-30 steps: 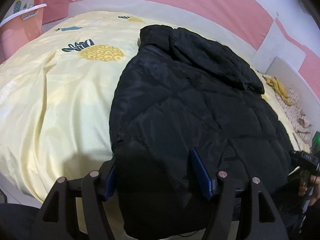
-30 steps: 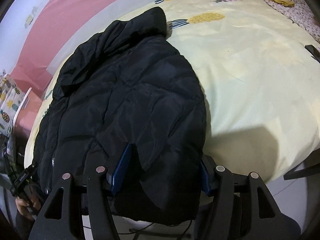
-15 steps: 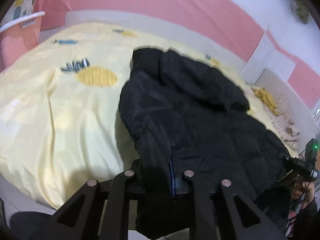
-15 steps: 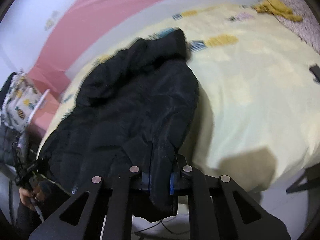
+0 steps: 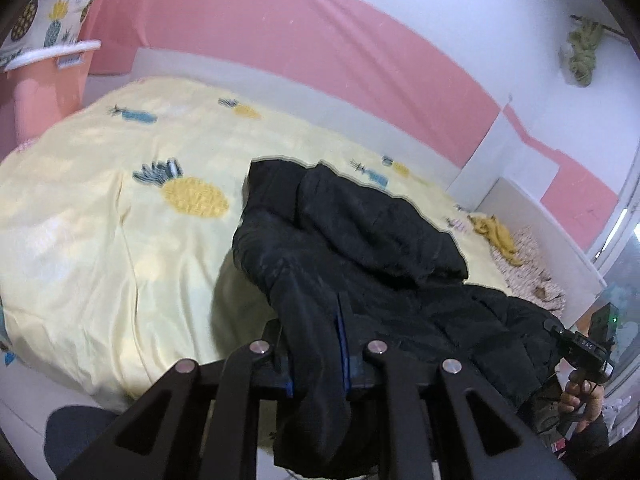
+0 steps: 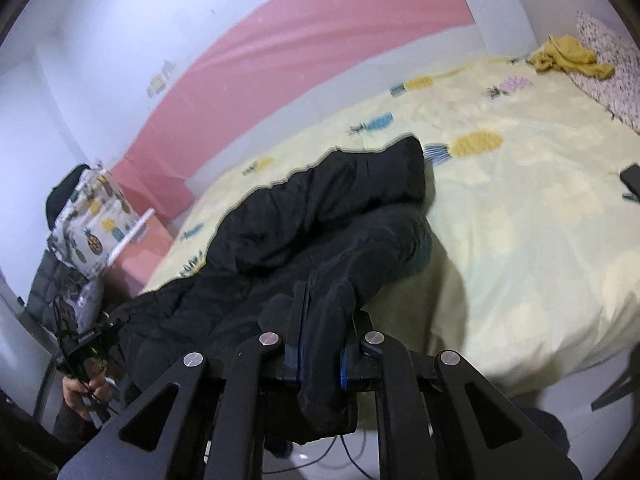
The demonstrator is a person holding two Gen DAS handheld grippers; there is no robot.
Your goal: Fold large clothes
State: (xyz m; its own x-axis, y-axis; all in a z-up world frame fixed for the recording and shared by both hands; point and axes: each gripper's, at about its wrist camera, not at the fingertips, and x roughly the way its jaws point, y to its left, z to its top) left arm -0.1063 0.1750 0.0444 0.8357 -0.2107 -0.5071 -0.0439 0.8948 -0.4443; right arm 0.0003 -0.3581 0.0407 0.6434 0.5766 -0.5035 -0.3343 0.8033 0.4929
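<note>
A large black puffer jacket lies on a bed with a yellow pineapple-print cover; its hood end is toward the far side. My left gripper is shut on the jacket's near left hem corner, lifted above the bed edge. My right gripper is shut on the near right hem corner of the jacket, also lifted. Cloth hangs down between each pair of fingers. The right gripper also shows in the left wrist view, and the left gripper in the right wrist view.
A pink and white wall runs behind the bed. A yellow garment and a patterned pillow lie at the bed's far right. A dark phone-like object rests on the cover. A pink bin with pineapple cloth stands at left.
Both grippers closed on the jacket's near hem corners and raised them; the lower part of the jacket has come up off the bed and bunched.
</note>
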